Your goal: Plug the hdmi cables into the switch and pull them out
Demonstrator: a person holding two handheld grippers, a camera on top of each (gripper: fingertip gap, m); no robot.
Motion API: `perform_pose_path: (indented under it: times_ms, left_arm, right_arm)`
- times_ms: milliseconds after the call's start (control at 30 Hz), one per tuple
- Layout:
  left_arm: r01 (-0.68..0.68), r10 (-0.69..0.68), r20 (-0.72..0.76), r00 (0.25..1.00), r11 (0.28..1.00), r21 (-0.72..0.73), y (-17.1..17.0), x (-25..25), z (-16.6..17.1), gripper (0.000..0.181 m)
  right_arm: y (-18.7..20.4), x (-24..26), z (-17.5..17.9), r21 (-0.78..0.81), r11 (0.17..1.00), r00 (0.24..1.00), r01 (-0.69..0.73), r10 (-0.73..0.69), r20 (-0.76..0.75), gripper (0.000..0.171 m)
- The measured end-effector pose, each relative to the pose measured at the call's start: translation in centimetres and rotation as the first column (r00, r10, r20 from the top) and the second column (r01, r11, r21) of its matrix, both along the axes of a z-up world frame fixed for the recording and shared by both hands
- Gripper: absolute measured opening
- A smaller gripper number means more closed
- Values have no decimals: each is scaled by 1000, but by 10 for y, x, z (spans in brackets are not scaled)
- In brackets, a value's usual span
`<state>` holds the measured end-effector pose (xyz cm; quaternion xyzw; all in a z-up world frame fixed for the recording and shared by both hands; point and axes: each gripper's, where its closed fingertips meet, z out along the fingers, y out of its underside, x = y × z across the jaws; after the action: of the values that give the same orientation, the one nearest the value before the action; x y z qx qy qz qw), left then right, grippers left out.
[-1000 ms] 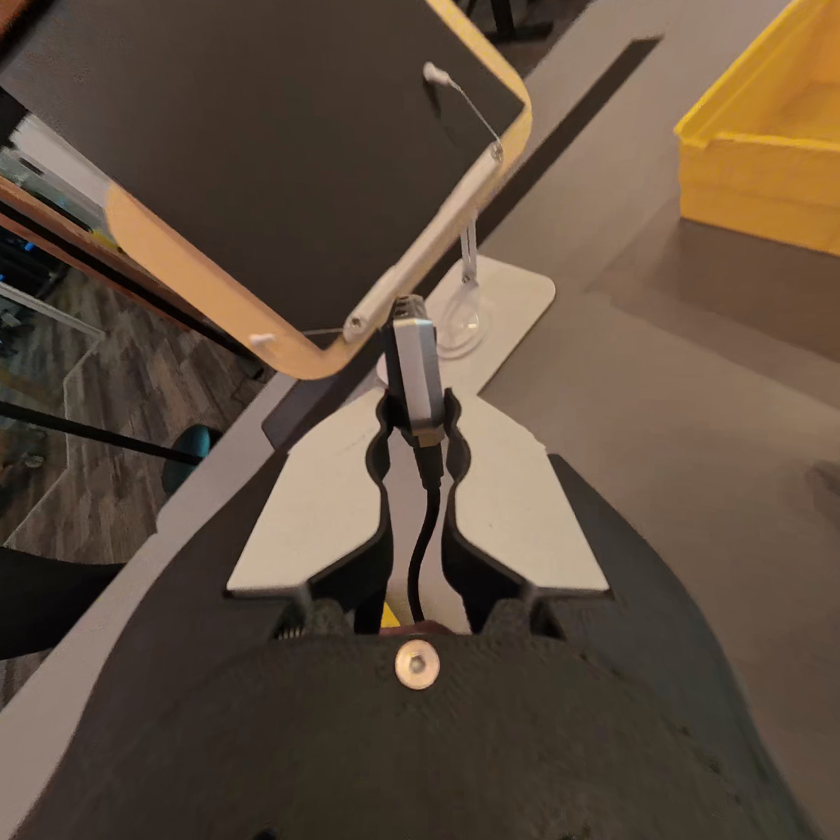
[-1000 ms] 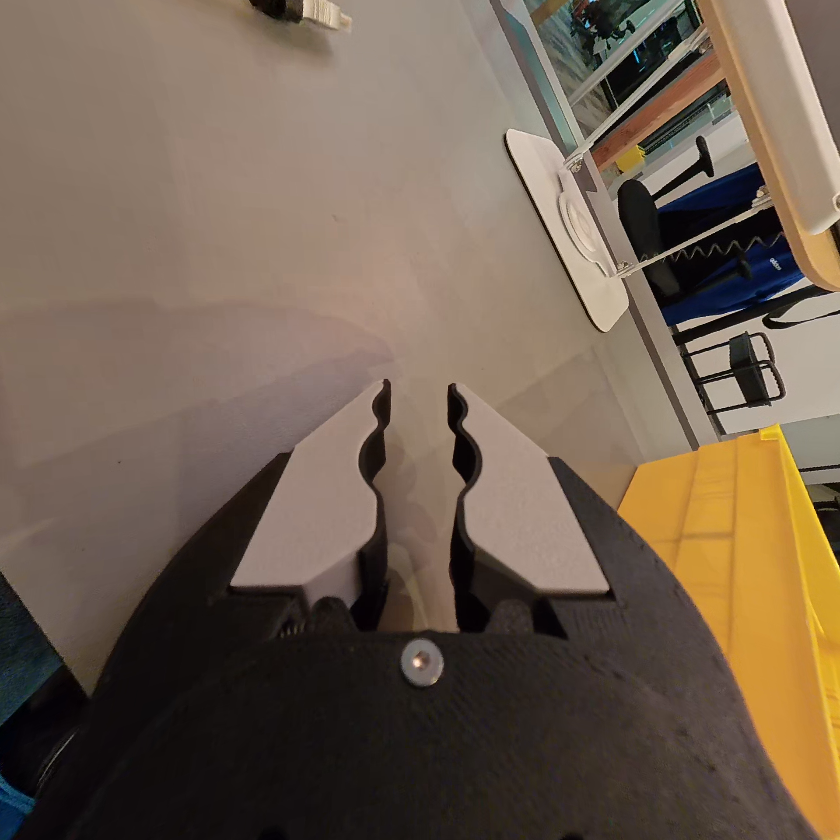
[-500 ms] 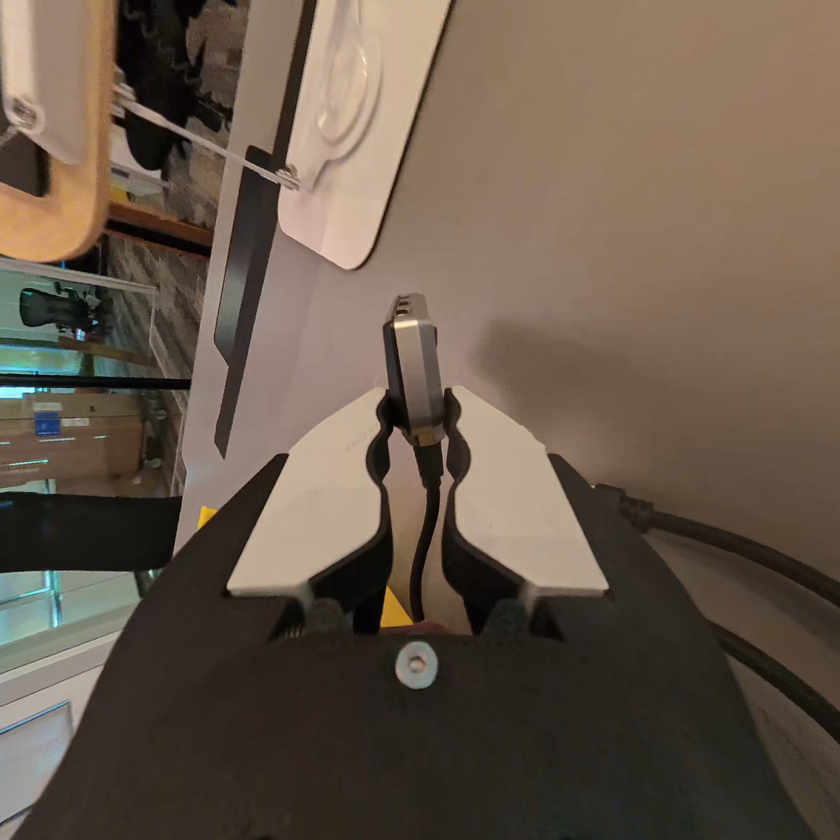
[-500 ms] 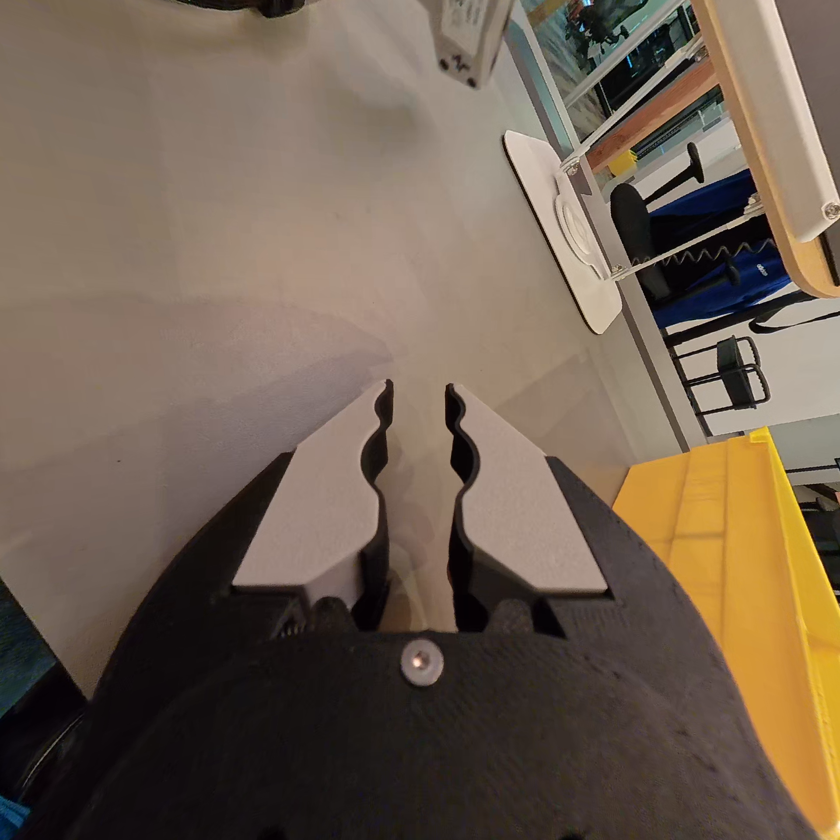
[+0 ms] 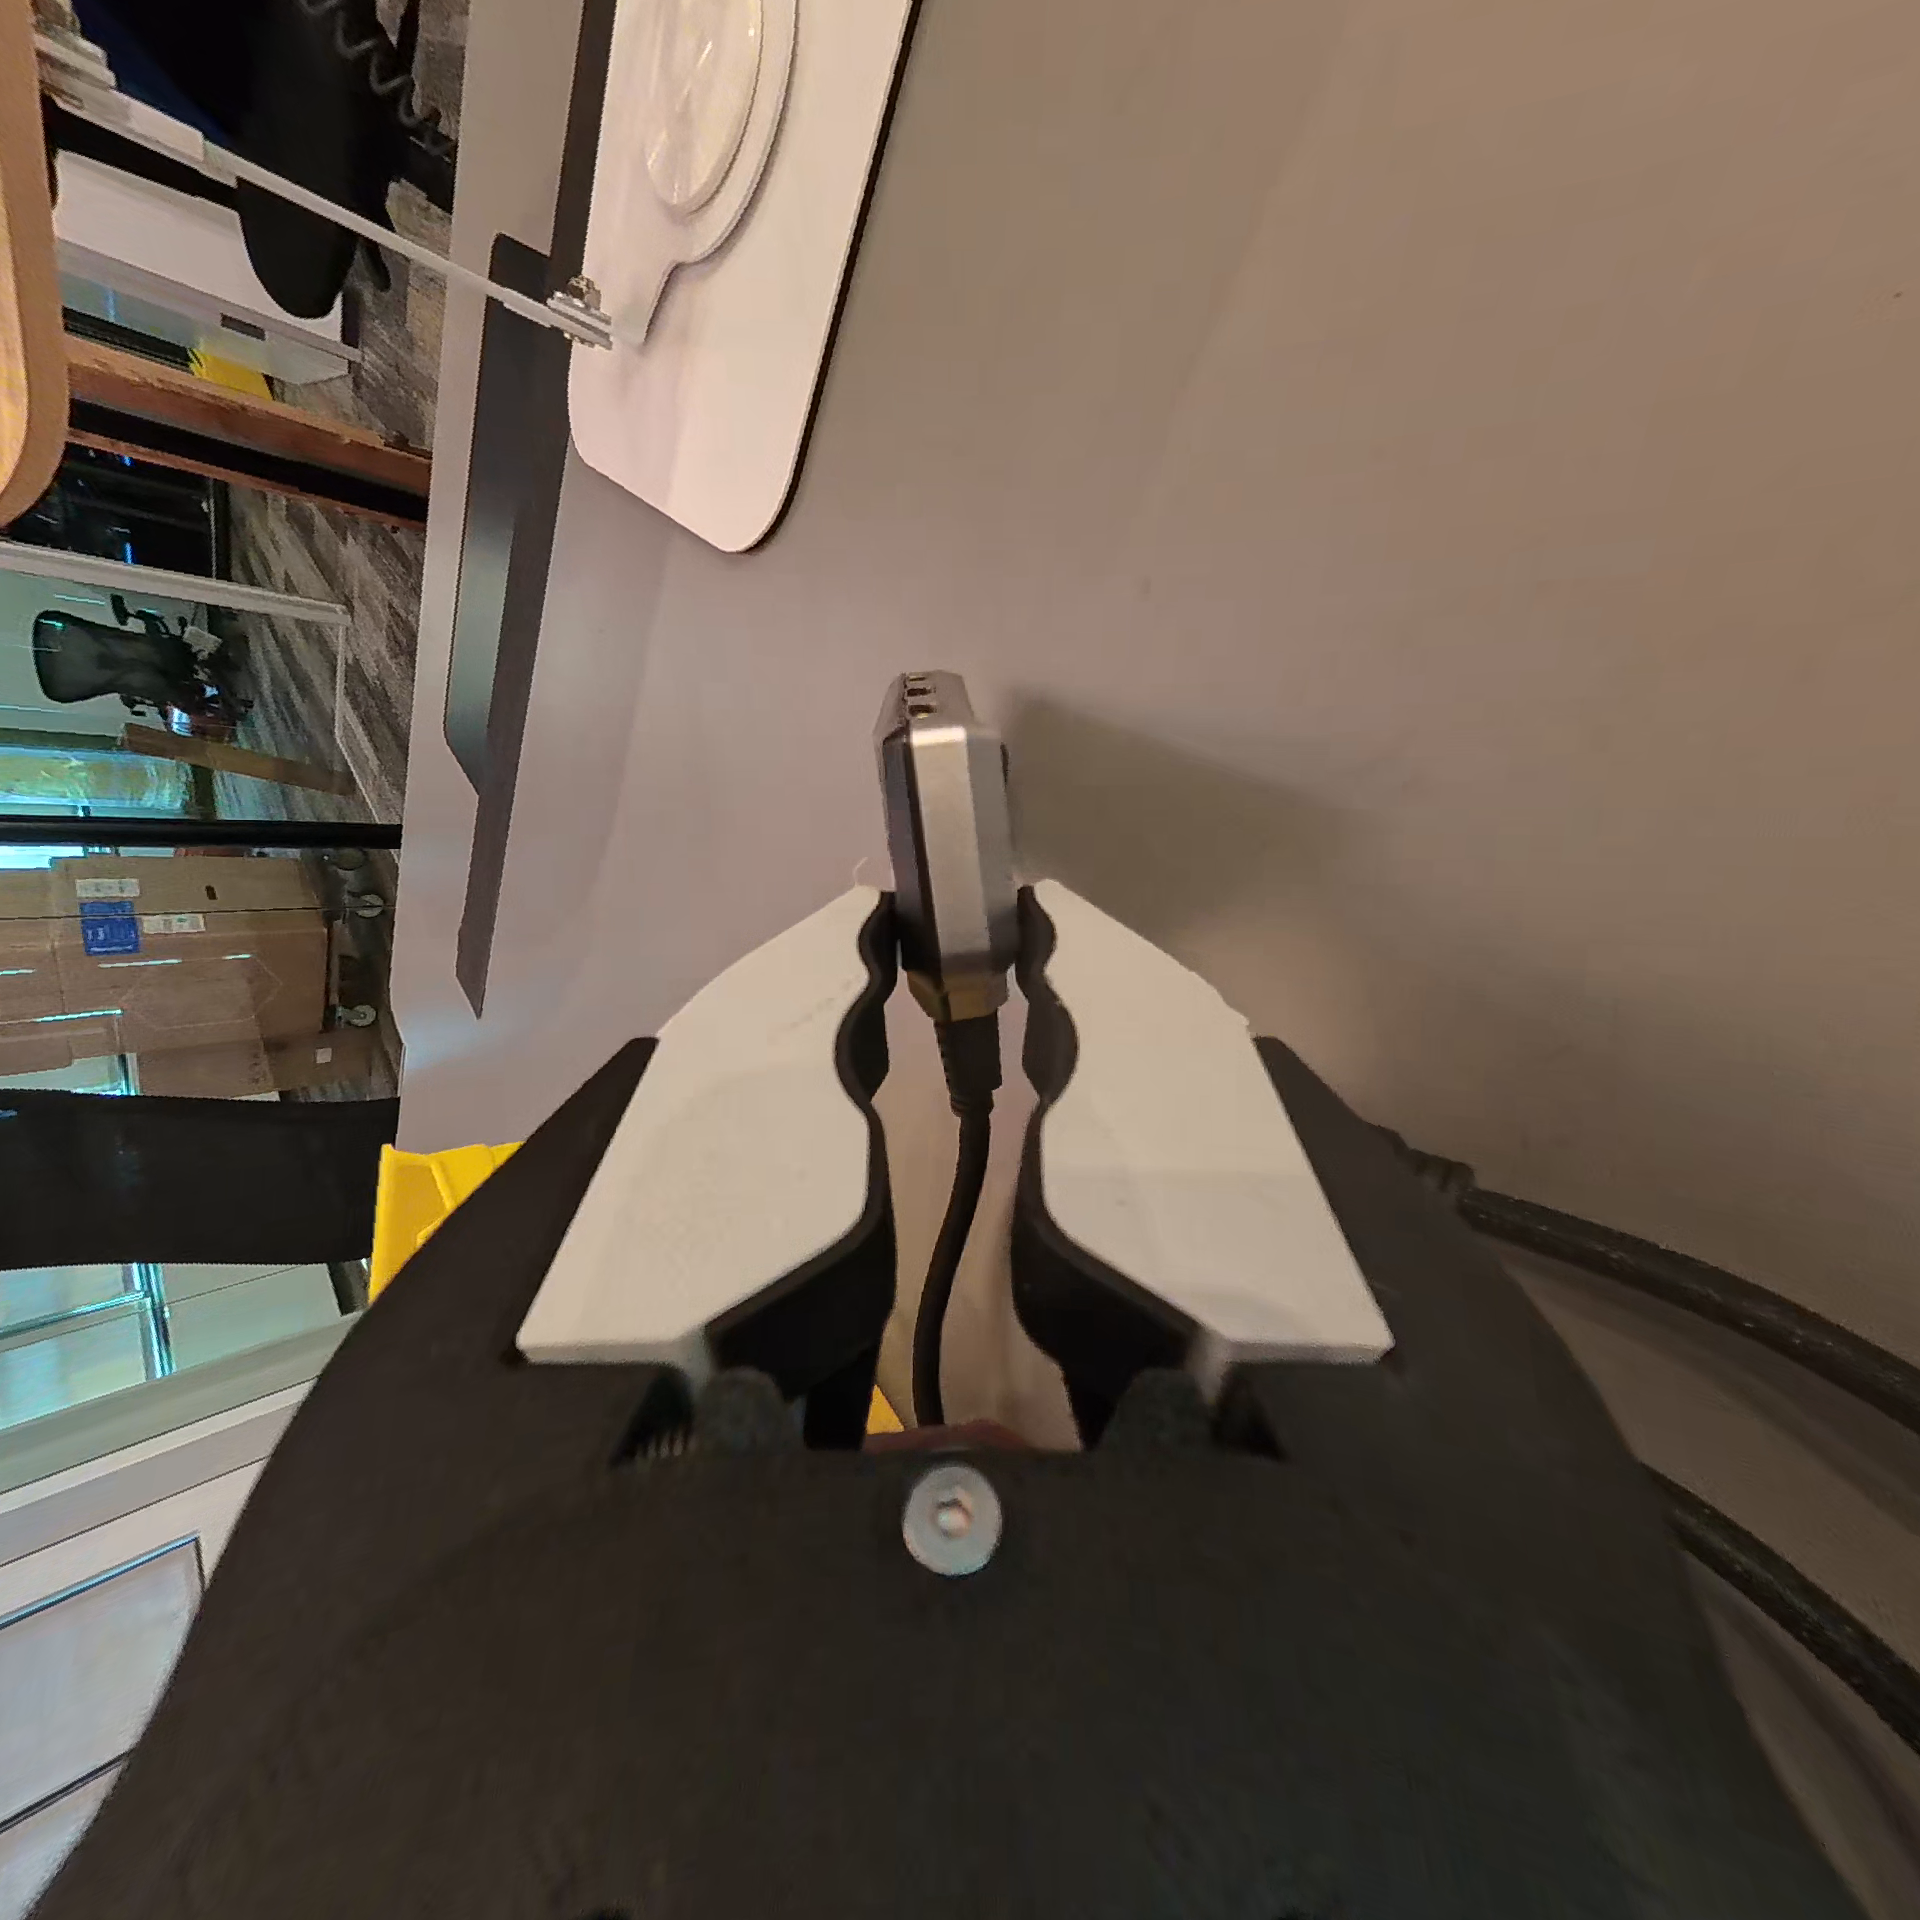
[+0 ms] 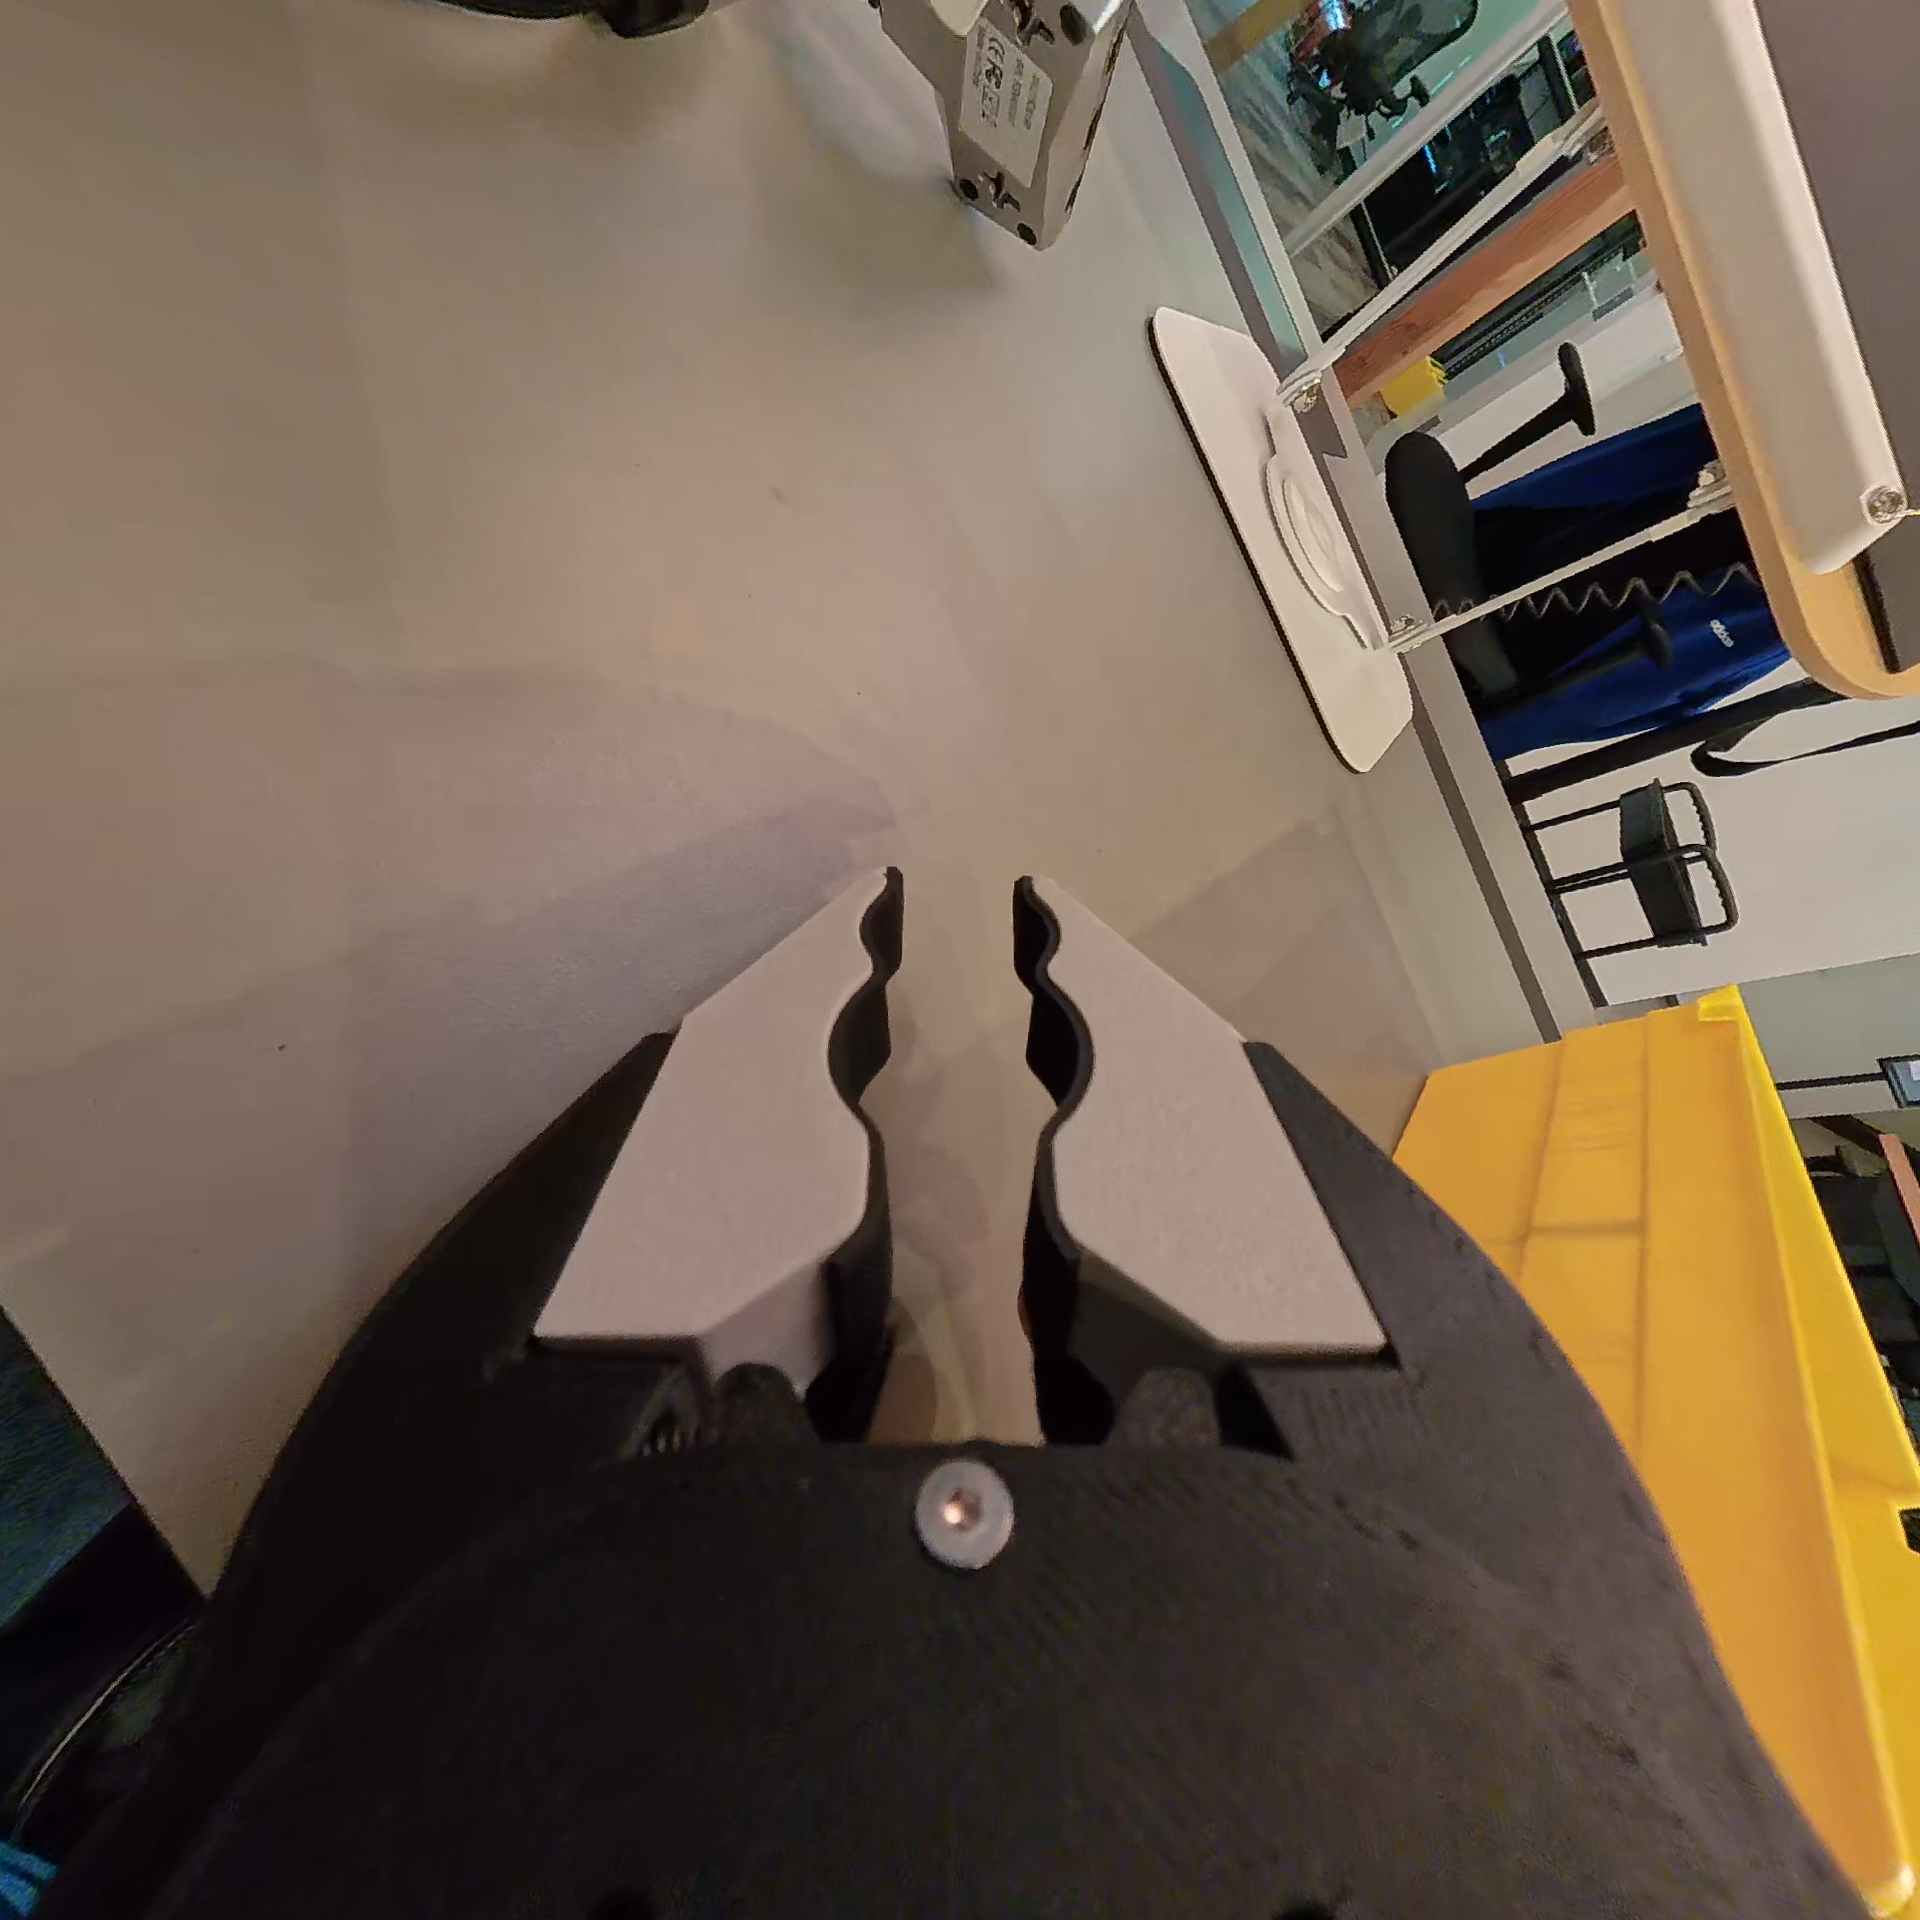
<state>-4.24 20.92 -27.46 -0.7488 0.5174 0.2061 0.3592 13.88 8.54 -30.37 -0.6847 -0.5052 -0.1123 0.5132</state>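
Between my left gripper (image 5: pixel 956 914) fingers sits the switch (image 5: pixel 943 831), clamped edge-on above the table (image 5: pixel 1455 520). Right gripper (image 6: pixel 956 894) is parted, holding nothing.

Ahead of our fingers and to the right lies a white stand base (image 6: pixel 1288 540) on the grey tabletop (image 6: pixel 468 520). A yellow bin (image 6: pixel 1621 1299) sits just right of our fingers. Beyond the tabletop's edge, we see a black office chair (image 6: pixel 1439 540).
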Motion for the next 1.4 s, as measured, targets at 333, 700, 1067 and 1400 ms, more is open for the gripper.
perform_pose_path:
  times_ms: [333,700,1067,1400]
  left_arm:
    - [-3,2,-14,1000,997,-83,-7,-1,-9,53]
    - [56,-34,120,992,982,-181,-33,-8,38,73]
    - [-126,157,143,977,971,-205,-27,-161,140,53]
    - [-285,270,-90,959,920,-268,-38,-274,51,39]
  right_arm:
    - [0,0,0,3,1000,1000,0,0,3,18]
    - [0,0,-1,2,1000,1000,-2,2,5,17]
    - [0,0,-1,9,1000,1000,-2,2,12,16]
    - [1,0,-1,11,1000,1000,-4,4,19,15]
